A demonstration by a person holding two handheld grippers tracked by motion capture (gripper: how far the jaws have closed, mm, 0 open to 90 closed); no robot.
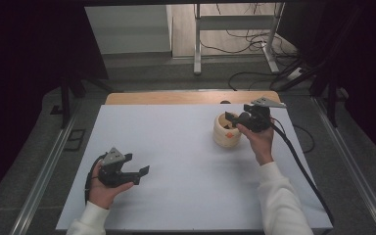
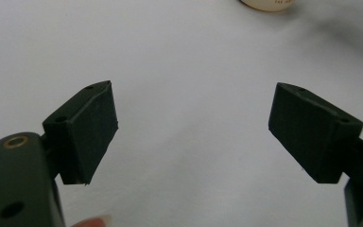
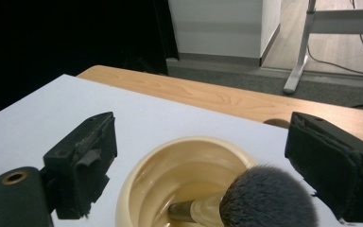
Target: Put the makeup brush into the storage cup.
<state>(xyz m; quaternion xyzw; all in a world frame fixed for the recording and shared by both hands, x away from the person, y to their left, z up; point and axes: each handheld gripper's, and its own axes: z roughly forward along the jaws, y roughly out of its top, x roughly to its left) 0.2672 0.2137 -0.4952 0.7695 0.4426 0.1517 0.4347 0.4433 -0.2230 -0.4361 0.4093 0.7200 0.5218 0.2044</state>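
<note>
Two grippers, both spread wide, grasping nothing. White surface (image 1: 186, 161): left gripper (image 1: 136, 172) near-left, jaws over bare sheet. Right gripper (image 1: 231, 117) far-right, jaws straddling cream cup (image 1: 226, 132) holding a brush (image 3: 264, 201), untouched.

Left tongs (image 1: 139, 175) gape low and near; right tongs (image 1: 231, 119) gape farther off.

Your cup (image 3: 184, 179) is glossy, smooth cream plastic; the brush (image 3: 267, 198) inside it has soft dark bristles. Behind the cup, bare wood table edge (image 3: 208, 97) borders the matt white sheet (image 1: 176, 147)
</note>
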